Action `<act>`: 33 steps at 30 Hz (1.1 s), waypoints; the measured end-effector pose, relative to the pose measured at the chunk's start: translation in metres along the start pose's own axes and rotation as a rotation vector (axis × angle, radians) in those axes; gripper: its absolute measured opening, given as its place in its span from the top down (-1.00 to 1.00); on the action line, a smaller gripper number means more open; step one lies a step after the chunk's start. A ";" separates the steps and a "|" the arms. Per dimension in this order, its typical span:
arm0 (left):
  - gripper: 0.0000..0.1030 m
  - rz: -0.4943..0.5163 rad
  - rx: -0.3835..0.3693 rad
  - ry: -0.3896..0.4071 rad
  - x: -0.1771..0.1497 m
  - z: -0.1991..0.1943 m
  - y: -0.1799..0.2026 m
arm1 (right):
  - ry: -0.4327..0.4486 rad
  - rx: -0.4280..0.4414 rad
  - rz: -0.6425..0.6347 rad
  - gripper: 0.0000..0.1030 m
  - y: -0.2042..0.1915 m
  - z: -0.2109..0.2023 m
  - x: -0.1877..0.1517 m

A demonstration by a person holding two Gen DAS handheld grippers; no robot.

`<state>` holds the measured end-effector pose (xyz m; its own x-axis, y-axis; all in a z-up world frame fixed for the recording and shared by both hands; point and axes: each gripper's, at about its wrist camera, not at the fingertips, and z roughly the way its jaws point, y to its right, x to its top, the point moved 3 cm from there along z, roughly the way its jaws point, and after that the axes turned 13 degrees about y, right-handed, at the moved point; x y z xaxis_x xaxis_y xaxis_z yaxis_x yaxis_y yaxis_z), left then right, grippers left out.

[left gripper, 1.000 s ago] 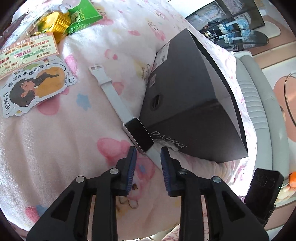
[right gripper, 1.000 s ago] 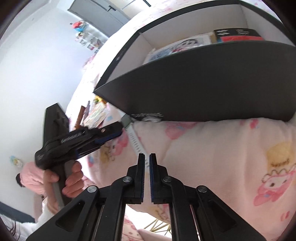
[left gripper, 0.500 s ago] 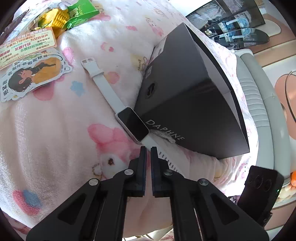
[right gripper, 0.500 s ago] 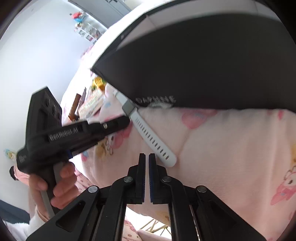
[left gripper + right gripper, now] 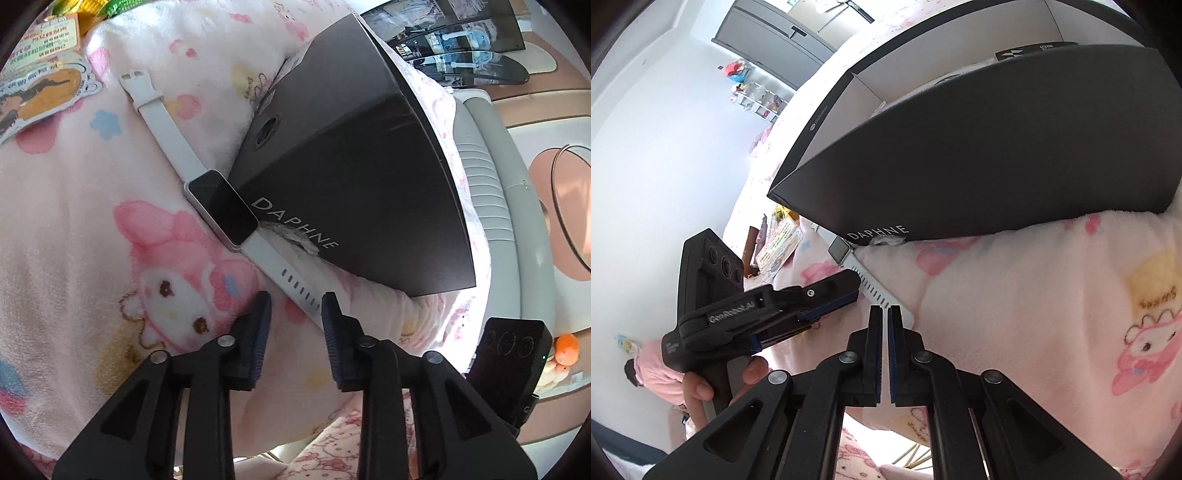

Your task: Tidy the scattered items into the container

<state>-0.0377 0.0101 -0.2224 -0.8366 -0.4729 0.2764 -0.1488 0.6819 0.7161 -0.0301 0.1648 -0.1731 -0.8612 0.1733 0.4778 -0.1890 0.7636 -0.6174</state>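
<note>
Two views: left tongs (image 5: 295, 314) just reopened, straddling watch (image 5: 221, 206) strap; right tongs (image 5: 885, 325) clenched empty; box (image 5: 997, 147) interior only right view.

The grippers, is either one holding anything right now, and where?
Nothing is held. The left gripper, jaws just opened, straddles the white watch strap's holed end ungripped. The right gripper is shut and empty.
</note>
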 end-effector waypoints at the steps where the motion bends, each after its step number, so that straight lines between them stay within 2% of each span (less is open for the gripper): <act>1: 0.46 0.018 0.010 0.001 0.001 0.000 0.001 | 0.002 0.000 -0.006 0.97 -0.002 0.000 0.000; 4: 0.54 0.040 0.037 0.020 0.002 0.003 0.003 | -0.014 0.010 0.010 0.97 -0.002 0.005 -0.002; 5: 0.69 0.037 0.041 0.028 0.003 0.004 0.003 | -0.022 0.003 0.013 0.97 -0.002 0.006 -0.003; 8: 0.86 0.034 0.036 0.048 0.003 0.005 0.007 | -0.032 -0.019 0.018 0.97 0.000 0.004 -0.004; 12: 0.91 0.065 0.016 0.041 -0.004 0.012 0.024 | 0.010 -0.046 0.017 0.95 0.001 -0.011 0.001; 16: 0.92 0.089 -0.010 0.015 -0.011 0.028 0.043 | 0.049 -0.019 0.089 0.95 0.004 -0.022 0.009; 20: 0.78 0.099 -0.023 -0.015 -0.016 0.030 0.047 | 0.034 -0.012 0.052 0.95 -0.006 -0.024 0.008; 22: 0.72 0.139 0.005 0.008 -0.014 0.019 0.046 | 0.003 0.030 0.075 0.94 -0.008 -0.020 0.004; 23: 0.63 0.147 0.009 0.017 -0.012 0.012 0.043 | -0.017 0.042 0.078 0.94 -0.008 -0.016 0.001; 27: 0.43 0.137 0.039 0.074 -0.001 -0.016 0.028 | -0.101 0.060 0.115 0.93 -0.006 0.004 -0.011; 30: 0.41 0.094 0.116 0.140 0.024 -0.027 0.003 | -0.099 0.068 0.138 0.93 -0.009 0.005 -0.011; 33: 0.37 0.022 0.153 0.177 0.049 -0.027 -0.020 | -0.066 0.042 0.139 0.93 -0.009 0.002 -0.003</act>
<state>-0.0609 -0.0419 -0.2060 -0.7367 -0.5386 0.4088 -0.2213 0.7633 0.6069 -0.0266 0.1565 -0.1706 -0.9094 0.2328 0.3447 -0.0843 0.7084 -0.7008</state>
